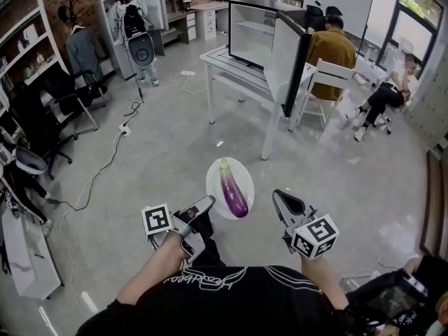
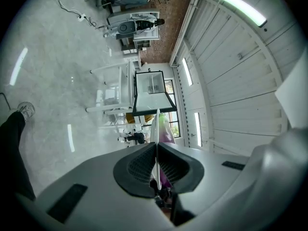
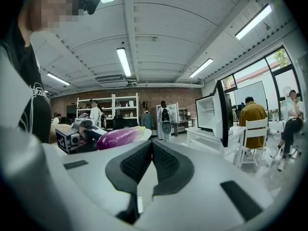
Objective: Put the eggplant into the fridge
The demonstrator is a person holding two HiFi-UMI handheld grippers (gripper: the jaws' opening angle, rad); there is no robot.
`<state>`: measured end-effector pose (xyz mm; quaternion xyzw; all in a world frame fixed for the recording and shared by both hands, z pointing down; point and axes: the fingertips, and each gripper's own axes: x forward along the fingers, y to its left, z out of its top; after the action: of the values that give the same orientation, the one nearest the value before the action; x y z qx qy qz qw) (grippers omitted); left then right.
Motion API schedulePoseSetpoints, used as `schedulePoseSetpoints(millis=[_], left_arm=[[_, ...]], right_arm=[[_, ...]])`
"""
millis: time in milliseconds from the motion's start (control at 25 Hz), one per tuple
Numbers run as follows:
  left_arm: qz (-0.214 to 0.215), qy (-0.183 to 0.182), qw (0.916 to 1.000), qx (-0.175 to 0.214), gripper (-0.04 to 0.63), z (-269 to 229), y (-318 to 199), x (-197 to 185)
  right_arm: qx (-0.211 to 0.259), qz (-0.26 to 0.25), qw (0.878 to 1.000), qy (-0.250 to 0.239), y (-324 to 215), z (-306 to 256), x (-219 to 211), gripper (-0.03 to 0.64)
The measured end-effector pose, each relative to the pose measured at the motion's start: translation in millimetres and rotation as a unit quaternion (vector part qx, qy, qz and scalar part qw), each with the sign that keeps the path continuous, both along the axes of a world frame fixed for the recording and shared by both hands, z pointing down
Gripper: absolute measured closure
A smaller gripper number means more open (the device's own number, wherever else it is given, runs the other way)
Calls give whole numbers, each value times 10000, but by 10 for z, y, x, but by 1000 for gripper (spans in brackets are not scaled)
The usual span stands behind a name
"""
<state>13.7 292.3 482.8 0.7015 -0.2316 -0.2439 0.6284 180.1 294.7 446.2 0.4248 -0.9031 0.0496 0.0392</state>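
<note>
**While the fridge stands open, the eggplant rides a pinched plate**

Where the person stands on the grey floor (image 1: 161, 138), both grippers are held out level in front of the body. A white plate (image 1: 215, 177) hangs in the air between them. The eggplant (image 1: 234, 190) lies on this plate, purple and glossy. It runs from the far rim, where its green stem points, down toward the near right rim.

The left gripper (image 1: 208, 203) has the plate by its near left rim. In the left gripper view the thin white edge runs straight between the ribbed pads (image 2: 139, 165), which are pinched tight on it, and the eggplant shows just beyond. The right gripper (image 1: 278, 196) sits just off the plate's right rim, apart from it. Its jaws are pressed together at the tips with nothing between them, and its own view shows the plate and eggplant off to the left of the jaws.

Well ahead, the fridge (image 1: 252, 37) stands on a white table (image 1: 215, 58), leaving the table's left end bare. Its door (image 1: 285, 61) is swung wide toward the right and its white inside faces the person. Behind the door, a person in an ochre jacket (image 1: 332, 51) sits on a white chair (image 1: 329, 75). Another person, wearing a backpack (image 1: 133, 23), stands by the shelves at the far wall. A black cable (image 1: 105, 166) trails across the floor at left.
</note>
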Motion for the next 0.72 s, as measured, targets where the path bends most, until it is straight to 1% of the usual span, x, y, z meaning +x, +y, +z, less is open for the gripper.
schedulePoseSetpoints(millis=[160,360,560,720], left_arm=[[125,-11,9999,-24,574,10,-278,12],[214,-8,9998,-53,574,39,-733,-59],[203,8,9998,-92,574,73,-1354,-297],[203,17,9997,-150,575,21,-1962,-535]], right_arm=[[-101,36,9998,-153,-222,51,-32,611],[-219,100,9996,-163,-662,158,-119,611],[-293,65,9994,-148,-1288,179,-374,611],[-375,36,9992,-94,-1891,124,-623,611]])
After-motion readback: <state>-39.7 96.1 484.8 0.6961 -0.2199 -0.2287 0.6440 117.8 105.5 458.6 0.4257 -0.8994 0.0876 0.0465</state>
